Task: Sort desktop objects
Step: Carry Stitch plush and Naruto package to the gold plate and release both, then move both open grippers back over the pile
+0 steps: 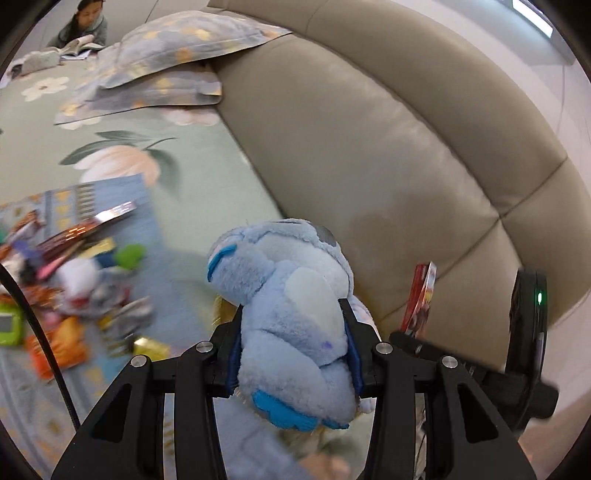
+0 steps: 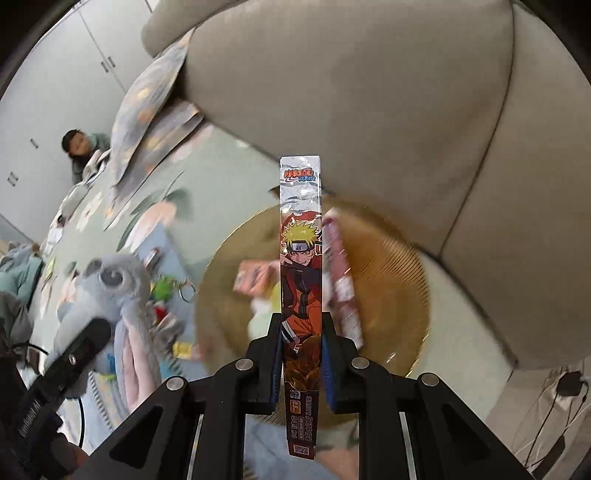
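My left gripper [image 1: 293, 325] is shut on a blue plush toy [image 1: 291, 310] and holds it up above the bed, beside the beige headboard. The plush also shows at the left of the right wrist view [image 2: 110, 295]. My right gripper [image 2: 300, 332] is shut on a thin Naruto card box [image 2: 301, 280], held upright on its edge over a round woven basket [image 2: 399, 295]. The basket holds pink packets [image 2: 341, 284] and other small items. The card box also shows at the right of the left wrist view [image 1: 421, 299].
A pile of toys, snack packets and card boxes [image 1: 74, 280] lies on a blue mat on the floral bedsheet [image 1: 192, 155]. Pillows [image 1: 166, 51] lie at the back. The padded headboard [image 1: 369, 155] is to the right. A person [image 1: 83, 22] sits far left.
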The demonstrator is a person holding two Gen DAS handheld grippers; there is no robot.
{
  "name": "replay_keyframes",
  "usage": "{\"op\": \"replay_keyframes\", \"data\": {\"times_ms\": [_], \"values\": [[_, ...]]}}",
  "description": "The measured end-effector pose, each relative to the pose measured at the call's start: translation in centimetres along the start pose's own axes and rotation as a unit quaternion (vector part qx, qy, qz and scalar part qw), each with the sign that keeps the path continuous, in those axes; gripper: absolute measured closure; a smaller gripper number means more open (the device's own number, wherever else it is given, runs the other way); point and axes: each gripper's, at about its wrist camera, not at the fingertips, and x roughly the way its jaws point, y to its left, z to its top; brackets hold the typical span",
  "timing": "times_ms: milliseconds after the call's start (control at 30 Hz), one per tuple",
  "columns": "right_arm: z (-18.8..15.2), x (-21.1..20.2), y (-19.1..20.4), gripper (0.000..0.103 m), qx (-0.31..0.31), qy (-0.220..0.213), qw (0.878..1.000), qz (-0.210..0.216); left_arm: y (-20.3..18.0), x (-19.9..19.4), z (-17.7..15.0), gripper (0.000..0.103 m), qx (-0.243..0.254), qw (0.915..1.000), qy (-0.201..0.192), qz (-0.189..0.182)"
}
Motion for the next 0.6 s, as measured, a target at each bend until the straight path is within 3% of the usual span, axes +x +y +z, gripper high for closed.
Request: {"op": "replay_keyframes", "data": {"times_ms": [67, 100, 133, 167, 300, 467, 600], "values": [[0.8, 0.9, -0.7, 0.085, 0.006, -0.003, 1.000, 0.005, -0.3, 2.0, 0.5, 0.052, -0.007, 0.9999, -0.004, -0.010], [1.1, 1.6, -0.9, 0.072, 0.006, 0.003, 1.000, 0.015, -0.5, 3.0, 0.6, 0.043, -0.013, 0.9999, 0.006, -0.010], [1.3, 2.7, -1.2, 0.049, 0.001, 0.029, 0.999, 0.020, -0.1, 4.9, 0.6, 0.032, -0.028, 0.9989, 0.038, -0.004], [1.3, 3.4, -1.5, 0.046, 0.001, 0.045, 0.999, 0.017, 0.2, 6.1, 0.2, 0.032, -0.039, 0.9973, 0.061, -0.005], [-0.2, 3.7, -3.6, 0.046, 0.005, 0.059, 0.998, 0.009, 1.1, 7.2, -1.8, 0.032, -0.054, 0.9939, 0.096, 0.009], [-2.5, 5.0, -4.3, 0.046, 0.005, 0.113, 0.993, 0.045, 2.0, 5.5, -4.2, 0.032, -0.071, 0.9900, 0.121, 0.016], [-3.3, 4.3, -2.8, 0.046, -0.015, 0.107, 0.991, 0.074, 3.1, 3.3, -5.8, 0.032, -0.089, 0.9878, 0.124, 0.029]]}}
